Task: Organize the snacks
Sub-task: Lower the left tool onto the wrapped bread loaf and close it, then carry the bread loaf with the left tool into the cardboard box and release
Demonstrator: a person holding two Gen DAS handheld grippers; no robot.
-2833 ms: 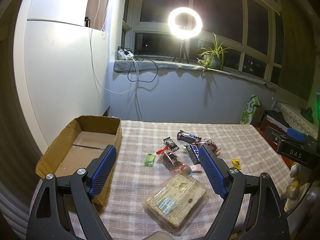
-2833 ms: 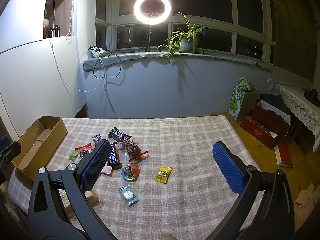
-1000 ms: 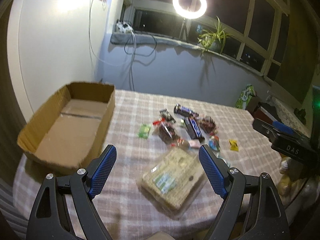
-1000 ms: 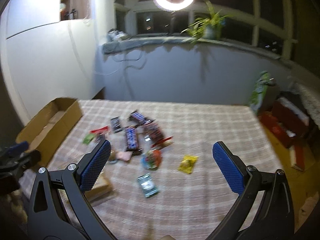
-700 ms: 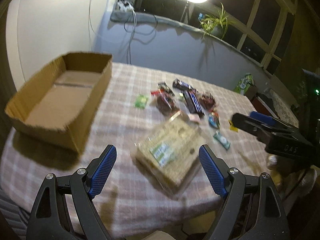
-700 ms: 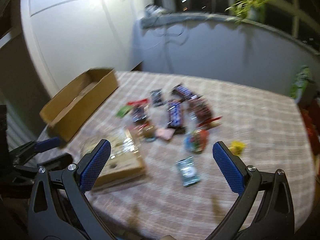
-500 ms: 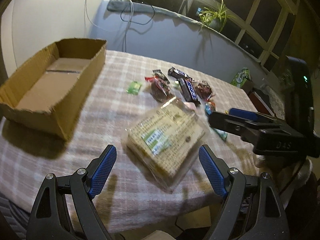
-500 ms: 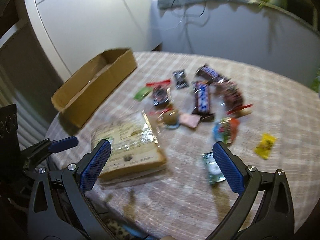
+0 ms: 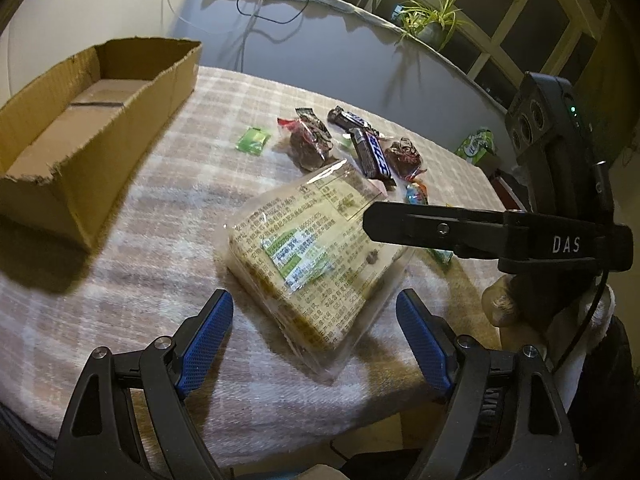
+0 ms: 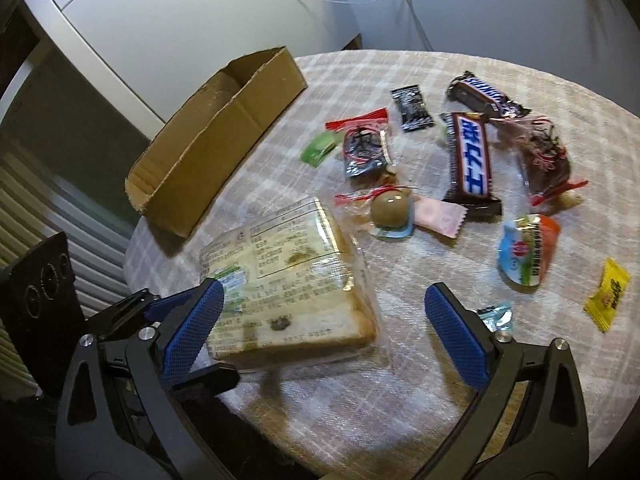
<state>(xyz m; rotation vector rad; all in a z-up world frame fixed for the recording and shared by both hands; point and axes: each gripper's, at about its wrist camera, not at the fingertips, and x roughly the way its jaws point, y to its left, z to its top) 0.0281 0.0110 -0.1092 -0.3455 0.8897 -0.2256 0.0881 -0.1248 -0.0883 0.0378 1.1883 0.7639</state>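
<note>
A clear-wrapped pack of sliced bread lies on the checked tablecloth near the table's front edge; it also shows in the right wrist view. My left gripper is open and empty, its jaws either side of the pack's near end. My right gripper is open and empty, hovering over the pack's near end; in the left wrist view its finger reaches over the pack from the right. An empty cardboard box stands at the left. Several small snacks lie beyond the bread.
Two Snickers bars, a green candy, dark wrapped sweets, a yellow candy and a blue-orange packet are scattered on the table. A windowsill with cables and a plant runs behind.
Both grippers have dropped lower and closer to the bread pack. The right gripper has swung left, over the pack. Both stay open.
</note>
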